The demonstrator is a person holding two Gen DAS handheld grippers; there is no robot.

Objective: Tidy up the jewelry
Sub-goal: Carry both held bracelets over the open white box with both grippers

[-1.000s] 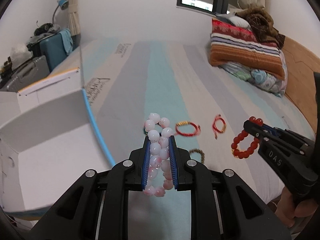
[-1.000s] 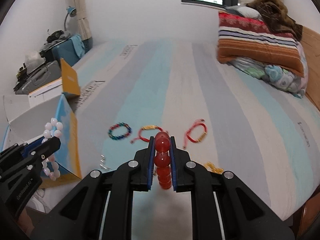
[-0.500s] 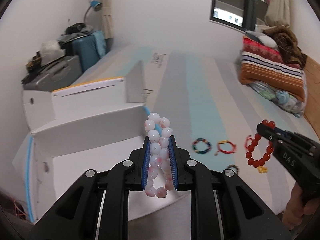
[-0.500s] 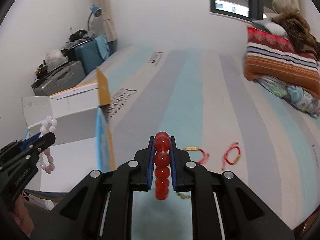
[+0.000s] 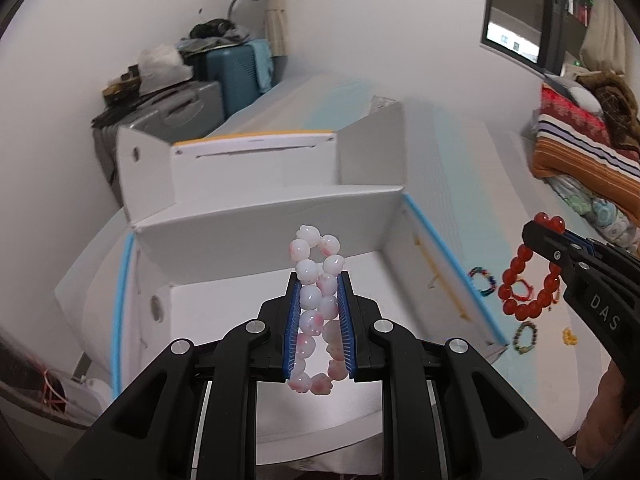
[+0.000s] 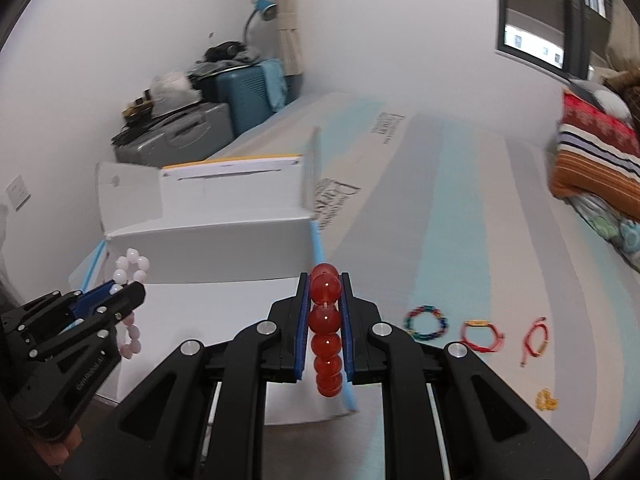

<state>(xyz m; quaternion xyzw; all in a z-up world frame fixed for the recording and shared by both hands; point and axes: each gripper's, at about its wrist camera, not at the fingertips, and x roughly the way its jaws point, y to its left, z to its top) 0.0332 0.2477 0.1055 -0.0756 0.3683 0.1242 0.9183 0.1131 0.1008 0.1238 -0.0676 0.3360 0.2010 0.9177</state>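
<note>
I keep both grippers pinching their bracelets — releasing only well inside the box, clear of its right edge.

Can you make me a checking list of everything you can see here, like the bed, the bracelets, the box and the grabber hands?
Surface: striped bed cover, pale blue, grey and cream.
Job's things: pink-and-white bead bracelet and red bead bracelet, both held. Open white box at the bed's edge, nothing seen inside. On the cover: multicolour bracelet, red cord bracelet, second red cord bracelet, small yellow piece.
Clutter: folded blankets on the bed.
Grippers: left gripper shut on the pink-and-white bead bracelet; right gripper shut on the red bead bracelet.
Cables: nothing seen.
Surroundings: white wall, window, blue lamp, suitcases in the corner.
</note>
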